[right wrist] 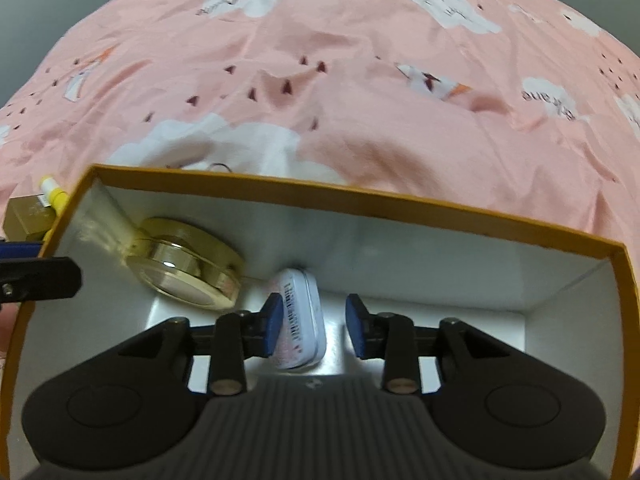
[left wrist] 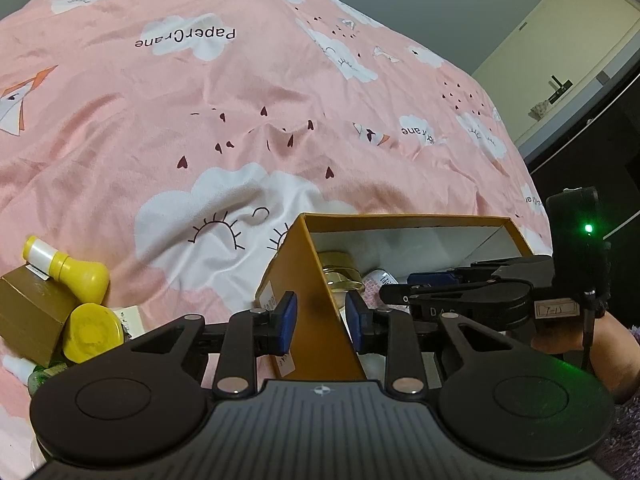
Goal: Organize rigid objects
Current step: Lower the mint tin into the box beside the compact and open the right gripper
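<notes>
Dropping tin into box
Left tool (left wrist: 321,316) clamps box (left wrist: 312,280) wall; right tool (right wrist: 314,326) apart, tin (right wrist: 301,320) loose. Next: jar pile, 9 o'clock.

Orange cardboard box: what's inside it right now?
Inside the orange cardboard box: a round gold-lidded jar on its side and a small white tin. The right gripper hides the near floor.
</notes>
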